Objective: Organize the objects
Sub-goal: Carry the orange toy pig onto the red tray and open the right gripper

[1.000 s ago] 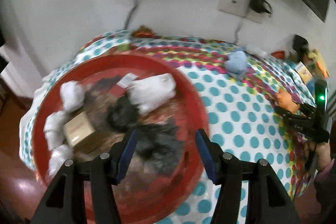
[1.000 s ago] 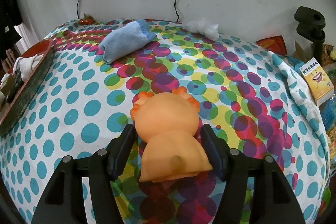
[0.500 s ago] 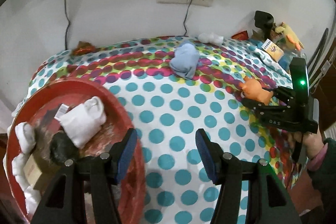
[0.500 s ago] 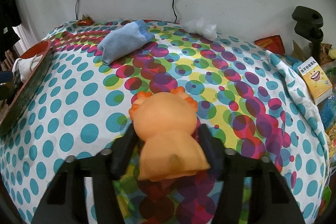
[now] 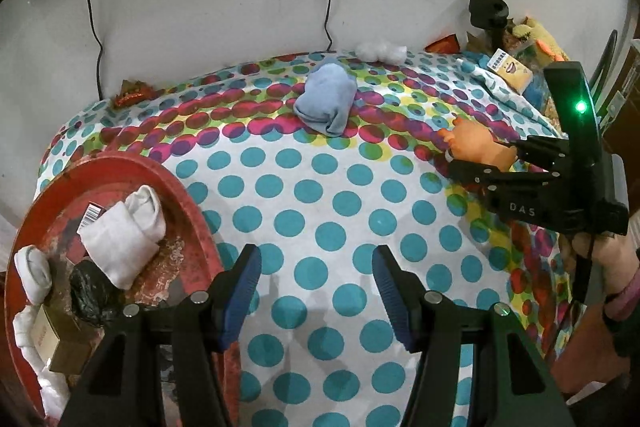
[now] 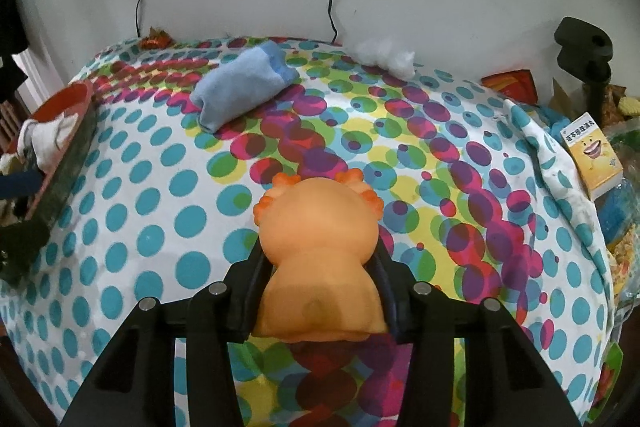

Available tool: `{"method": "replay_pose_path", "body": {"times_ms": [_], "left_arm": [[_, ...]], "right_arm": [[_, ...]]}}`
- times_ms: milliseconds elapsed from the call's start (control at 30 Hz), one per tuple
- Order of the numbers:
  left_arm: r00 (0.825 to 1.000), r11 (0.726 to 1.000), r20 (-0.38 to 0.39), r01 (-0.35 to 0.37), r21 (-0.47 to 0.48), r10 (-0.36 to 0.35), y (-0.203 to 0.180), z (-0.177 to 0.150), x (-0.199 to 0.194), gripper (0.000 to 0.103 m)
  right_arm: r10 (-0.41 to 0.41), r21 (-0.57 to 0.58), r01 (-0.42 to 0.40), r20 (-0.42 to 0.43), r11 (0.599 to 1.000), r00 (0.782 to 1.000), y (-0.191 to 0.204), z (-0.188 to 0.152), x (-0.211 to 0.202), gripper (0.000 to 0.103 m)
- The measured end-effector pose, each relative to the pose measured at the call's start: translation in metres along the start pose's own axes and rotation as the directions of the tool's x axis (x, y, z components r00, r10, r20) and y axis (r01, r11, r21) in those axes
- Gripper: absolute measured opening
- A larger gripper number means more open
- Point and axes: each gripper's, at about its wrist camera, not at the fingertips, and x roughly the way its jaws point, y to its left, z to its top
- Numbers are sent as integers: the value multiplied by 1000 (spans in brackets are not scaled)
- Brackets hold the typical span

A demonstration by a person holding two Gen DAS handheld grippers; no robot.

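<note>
Step in hand, by my judgement: carry the toy (image 6: 318, 251) to the tray (image 5: 192, 211). My right gripper (image 6: 318, 267) has its jaws clenched on the toy's flanks, head pointing to 12 o'clock in the right view. To do it well, I would hold that squeeze steady, since the body looks soft and could pop out, lift clear of the cloth (image 5: 320, 195) before moving toward 9 o'clock, and release only once over the tray's floor.

The worktop is covered by the dotted cloth. The tray sits at 8 o'clock in the left view, already holding white socks (image 5: 128, 239), a black lump and a small carton (image 5: 48, 337). Free floor is scarce there, so I would aim for the near rim side.

My left gripper (image 5: 316, 291) hovers above the cloth just beside the tray's right rim, jaws released and holding nothing. It lies on the direct path, so I would shift it aside first.

The blue sock (image 6: 244, 83) rests at 11 o'clock of the toy, well apart. White wadding (image 6: 382, 53) lies near the wall. A yellow box (image 6: 592, 155) sits at 3 o'clock, off the route.
</note>
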Motion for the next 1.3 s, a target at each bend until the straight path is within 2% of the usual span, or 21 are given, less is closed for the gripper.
{"method": "replay_pose_path", "body": {"times_ms": [133,300,433,600,833,967,1133,1233,1300], "left_arm": [[1000,1000,11,-26,-5,27,5,5,-10,59],[998,995,8,-64,-74,64,28,5,-25,59],[993,985,2,-120,-122,121,50,-1,-39,59],[987,962,-19,-163,-220,163,86,-13,-50,59],[972,918,-31,-231,-322,234,131,-28,-73,59],[954,876,-50,-291,-384,295,161,-40,-90,59],[932,820,-80,-349,-453,353,186,-59,-103,59],[928,794,-102,-362,-489,360,195,-67,-107,59],[930,786,-110,-355,-506,350,200,-72,-108,59]], "right_arm": [[4,-26,-3,30,1000,1000,11,13,-10,45],[40,-79,-36,55,996,998,38,34,-14,45],[108,-114,-101,60,988,992,67,51,-15,45],[224,-196,-208,60,958,973,117,69,-19,45],[377,-318,-355,8,879,926,194,83,-14,45],[456,-365,-436,-35,823,889,232,87,-9,45],[520,-443,-499,-83,745,850,277,91,-2,45],[540,-489,-517,-106,703,835,300,89,-1,45],[543,-520,-518,-119,680,831,312,88,1,45]]}}
